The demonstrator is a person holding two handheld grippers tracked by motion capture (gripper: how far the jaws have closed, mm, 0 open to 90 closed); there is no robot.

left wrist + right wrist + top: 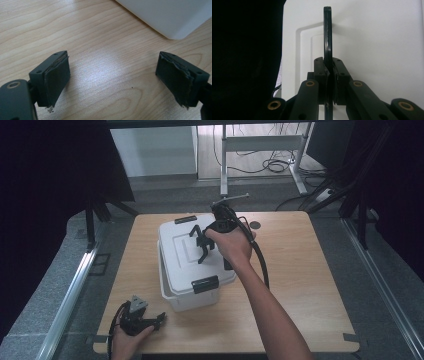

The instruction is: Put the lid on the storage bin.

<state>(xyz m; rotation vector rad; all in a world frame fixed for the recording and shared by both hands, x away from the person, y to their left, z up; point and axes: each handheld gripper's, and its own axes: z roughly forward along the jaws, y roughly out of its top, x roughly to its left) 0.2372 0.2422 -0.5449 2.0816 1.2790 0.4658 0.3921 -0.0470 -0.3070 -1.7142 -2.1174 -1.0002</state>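
Looking along the right tongs (328, 82), much of the left side of that view is black and unreadable, and the white plastic storage box with black latches (192, 265) is cut off by the frame on every side, so just a stretch of its lid shows. The jaws of the right tongs are pressed together on the thin black handle (327, 37) that stands up from the recessed middle of the lid. From above, the person's right hand (231, 242) covers the body of those tongs, and the grip itself is hard to make out there. The box sits near the middle of the light wooden table (310, 285), one latch on its near end and one on its far end. The left tongs (159, 320) lie low on the table in front of the box, toward its left corner, apart from it. Their jaws are spread wide with nothing between them, and what is probably a lower corner of the box (175, 32) shows just beyond them.
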